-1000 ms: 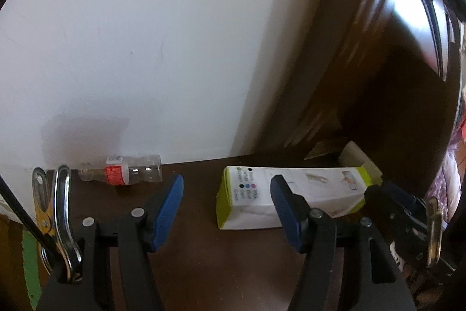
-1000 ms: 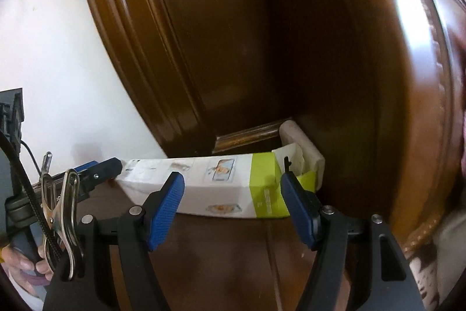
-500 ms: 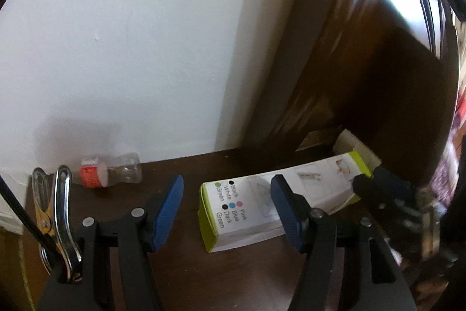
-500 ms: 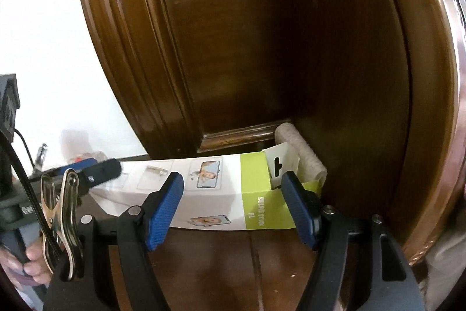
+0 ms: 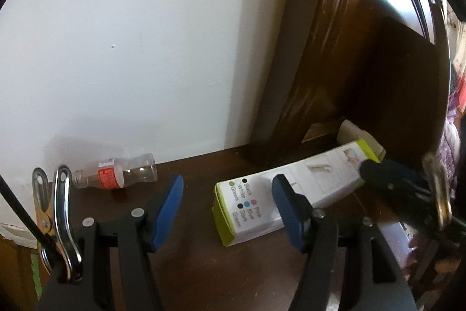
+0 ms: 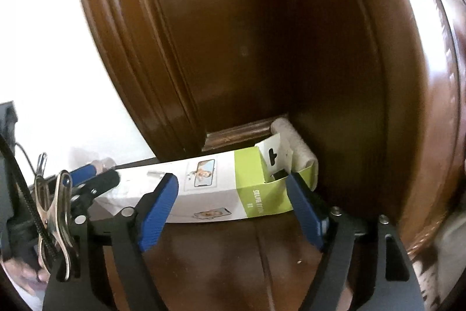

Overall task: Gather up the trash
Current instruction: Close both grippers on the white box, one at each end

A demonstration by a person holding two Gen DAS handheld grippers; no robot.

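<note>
A long white and green carton lies on the dark wooden floor, slanting back to the right. My left gripper is open just short of its near end, and no pad touches it. In the right wrist view the carton has its green end with an open flap at the right. My right gripper straddles that end with its jaws opening, pads off the carton. A clear plastic bottle with a red label lies on its side by the wall.
A tall dark wooden door and frame rise right behind the carton. A white wall fills the left. A pale block sits in the corner behind the carton's green end. A person's hand shows at the lower left.
The carton's near end has swung toward my left gripper, so it now lies slanted. My right gripper's jaws have spread wider around the green end.
</note>
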